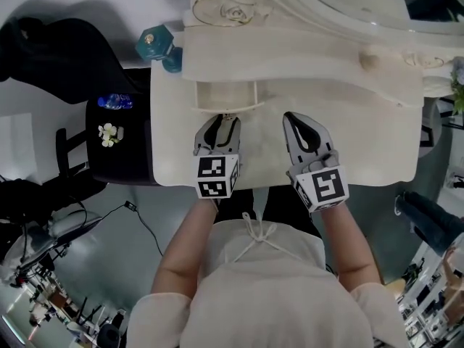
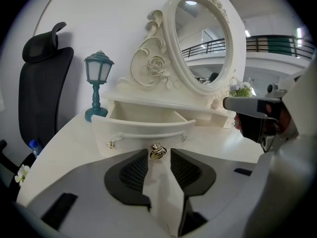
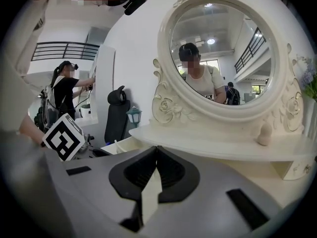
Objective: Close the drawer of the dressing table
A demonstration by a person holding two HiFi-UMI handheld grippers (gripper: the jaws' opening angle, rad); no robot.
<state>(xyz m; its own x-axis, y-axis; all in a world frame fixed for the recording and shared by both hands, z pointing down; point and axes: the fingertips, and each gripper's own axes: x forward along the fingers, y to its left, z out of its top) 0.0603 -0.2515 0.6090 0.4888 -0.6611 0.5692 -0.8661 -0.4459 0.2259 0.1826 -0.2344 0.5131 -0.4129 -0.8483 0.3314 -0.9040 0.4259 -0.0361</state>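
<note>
The cream dressing table [image 1: 362, 133] has its small drawer [image 1: 225, 97] pulled out toward me. In the left gripper view the curved drawer front [image 2: 138, 133] faces me, and its gold knob [image 2: 158, 151] sits between my jaw tips. My left gripper [image 1: 226, 117] [image 2: 159, 153] stands part-way open around the knob, with a thin gap on each side. To its right, my right gripper [image 1: 288, 116] [image 3: 157, 148] hovers over the tabletop, shut and empty, pointing at the mirror base.
An oval mirror [image 2: 203, 38] [image 3: 223, 53] in a carved frame rises behind the drawer. A teal lantern lamp [image 1: 156, 46] [image 2: 98, 78] stands at the table's left back corner. A black office chair [image 1: 109, 133] [image 2: 42, 83] is left of the table. Another person [image 3: 67, 90] stands far off.
</note>
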